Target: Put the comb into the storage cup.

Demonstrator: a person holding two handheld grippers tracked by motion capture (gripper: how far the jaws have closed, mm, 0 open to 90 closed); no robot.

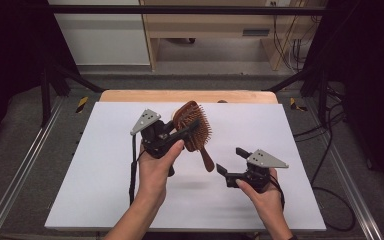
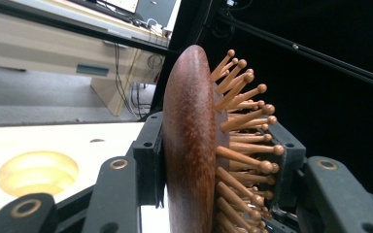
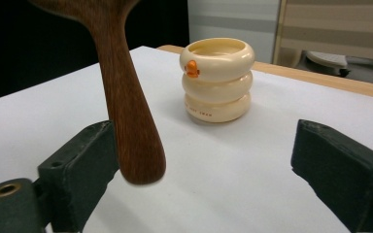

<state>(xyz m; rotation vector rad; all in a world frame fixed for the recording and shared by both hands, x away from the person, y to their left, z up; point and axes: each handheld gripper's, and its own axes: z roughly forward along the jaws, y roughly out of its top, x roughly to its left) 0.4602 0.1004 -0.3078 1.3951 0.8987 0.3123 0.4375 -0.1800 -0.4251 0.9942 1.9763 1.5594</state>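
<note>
The left gripper (image 1: 180, 131) is clamped on the head of a wooden hairbrush (image 1: 194, 127), one jaw against the smooth back and the other among the bristles, holding it raised above the white counter (image 1: 105, 175) with the handle slanting down toward the right gripper (image 1: 228, 161). That gripper's jaws stand wide apart, holding nothing; in the right gripper view the brush handle's tip hangs just beside one jaw. Behind the brush, a cream ringed cup (image 3: 217, 80) with an orange mark stands upright on the counter; its inside cannot be seen.
</note>
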